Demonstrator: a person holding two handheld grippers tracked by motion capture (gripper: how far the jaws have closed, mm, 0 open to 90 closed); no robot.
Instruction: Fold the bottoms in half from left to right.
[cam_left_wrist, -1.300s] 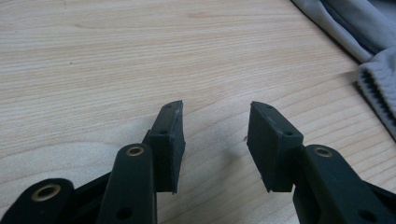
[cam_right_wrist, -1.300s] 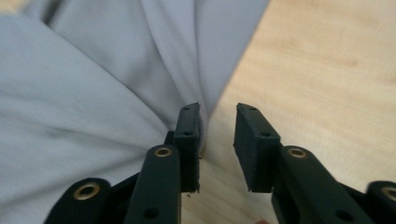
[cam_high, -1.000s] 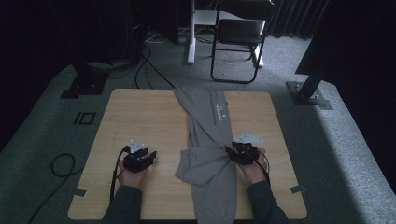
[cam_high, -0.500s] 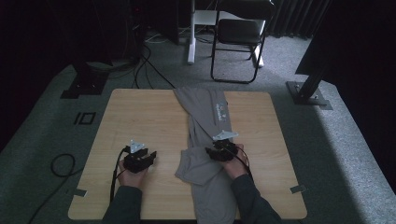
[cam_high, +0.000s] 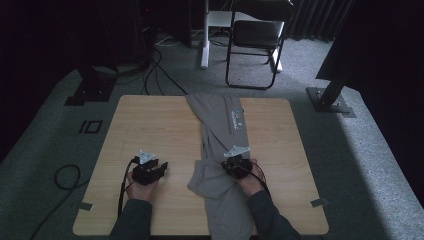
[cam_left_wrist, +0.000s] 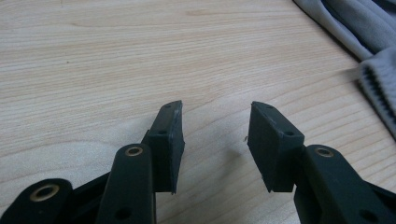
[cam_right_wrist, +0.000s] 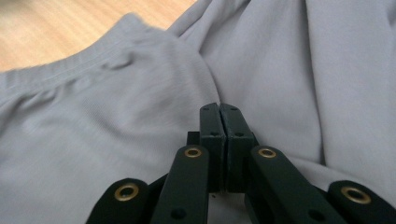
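1. No container stands on the wooden table (cam_high: 150, 125). A grey garment (cam_high: 220, 135) lies along its middle, from the far edge to the near edge, where it hangs over. Its near part is bunched and spread toward the left.
2. The right gripper (cam_high: 231, 167) sits on the bunched fabric near the table's front. Its jaws have just been closing and now stand pressed together. In the right gripper view (cam_right_wrist: 219, 112) the pads meet flat with no cloth visibly caught between them; the grey fabric lies just beyond and beneath.
3. The left gripper (cam_high: 161, 169) rests on bare wood to the left of the garment, apart from it. Its jaws are spread with nothing between them (cam_left_wrist: 215, 121); a ribbed hem (cam_left_wrist: 378, 88) of the garment lies off to the side.
4. Beyond the table a folding chair (cam_high: 255, 40) stands on grey carpet, cables (cam_high: 150, 70) trail at the far left, and a black stand base (cam_high: 330, 100) sits at the far right.
5. A small coloured print (cam_high: 236, 119) marks the garment's far half; it is too small to read.
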